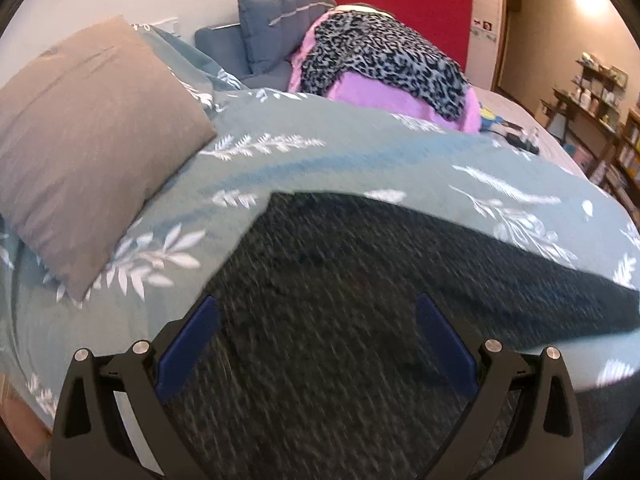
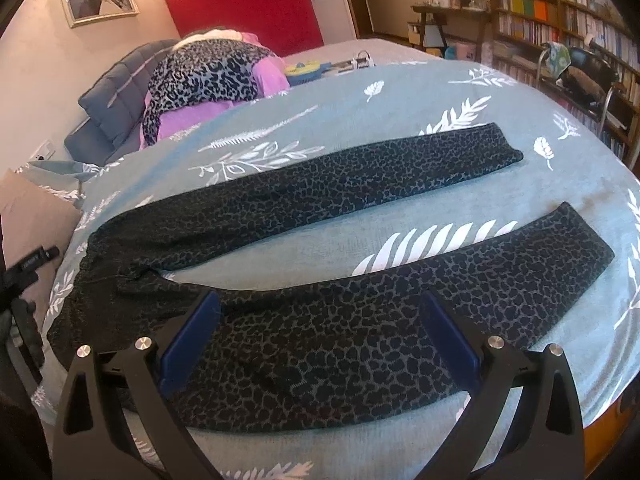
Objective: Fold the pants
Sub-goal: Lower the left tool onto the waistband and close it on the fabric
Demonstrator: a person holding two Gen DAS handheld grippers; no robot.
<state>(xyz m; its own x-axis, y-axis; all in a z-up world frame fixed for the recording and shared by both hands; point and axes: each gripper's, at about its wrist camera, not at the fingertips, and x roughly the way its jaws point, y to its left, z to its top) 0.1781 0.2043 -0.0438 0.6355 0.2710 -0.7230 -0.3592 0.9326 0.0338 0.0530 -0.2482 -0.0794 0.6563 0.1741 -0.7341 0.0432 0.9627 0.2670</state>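
One pants [image 2: 320, 320] (two legs), one pillow [image 1: 92, 152], perhaps two cushions [image 1: 276, 24].

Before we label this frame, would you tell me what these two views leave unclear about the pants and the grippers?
- Left wrist view: the pants are motion-blurred; their pattern and waistband cannot be read.
- Right wrist view: the waist end is in shadow, partly behind the right gripper.
- Whether the open left gripper touches the fabric is unclear.
- Shelf items are too small.

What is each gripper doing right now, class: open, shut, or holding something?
Left gripper: open, holding nothing, over the pants.
Right gripper: open, holding nothing, over the near pant leg.
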